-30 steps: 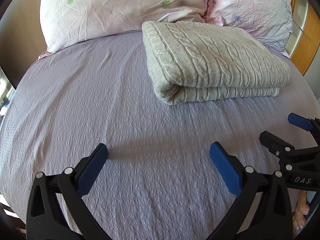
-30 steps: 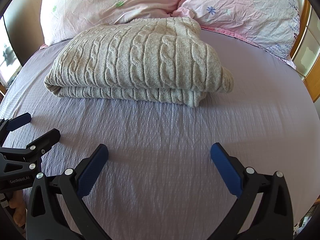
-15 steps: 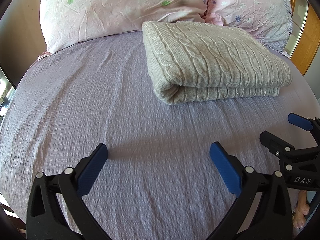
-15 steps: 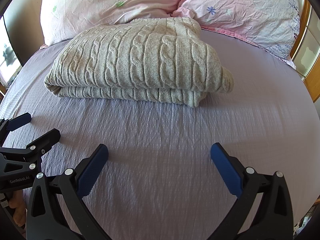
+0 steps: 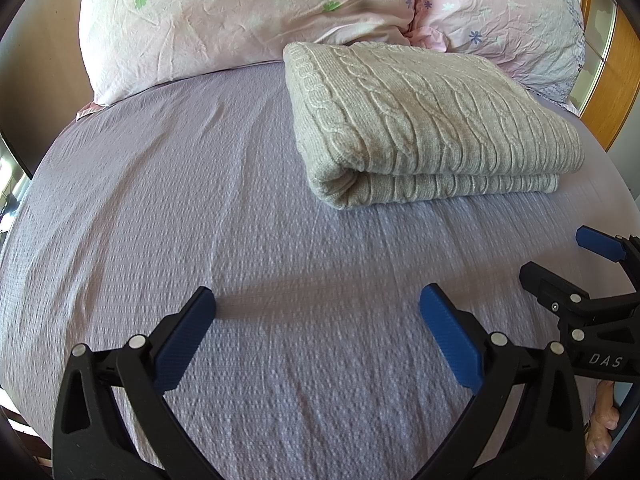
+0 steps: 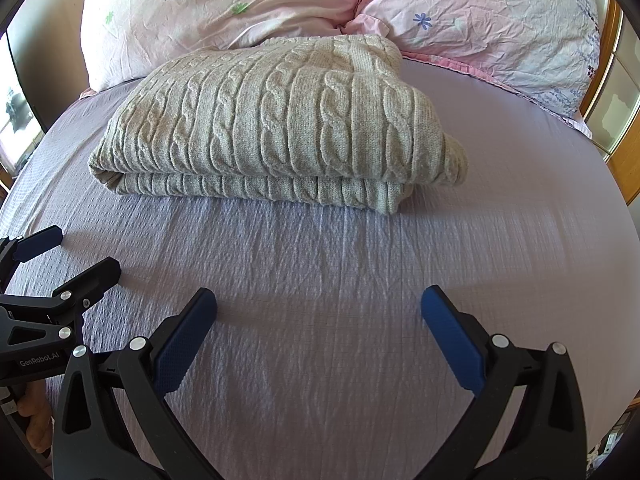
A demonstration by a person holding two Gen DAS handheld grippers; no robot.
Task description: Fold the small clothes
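A beige cable-knit sweater [image 5: 420, 120] lies folded in a thick rectangle on the lilac bed sheet [image 5: 200, 220], near the pillows; it also shows in the right wrist view [image 6: 280, 128]. My left gripper [image 5: 318, 312] is open and empty, low over the sheet in front and left of the sweater. My right gripper [image 6: 318, 312] is open and empty, over the sheet in front of the sweater. Each gripper shows at the edge of the other's view: the right one [image 5: 560, 256] and the left one [image 6: 76, 256].
Two pink flowered pillows [image 6: 240, 12] [image 6: 500, 20] lie at the head of the bed behind the sweater. A wooden frame with glass panes [image 6: 616, 120] stands at the right edge. The bed sheet [image 6: 500, 260] spreads around the grippers.
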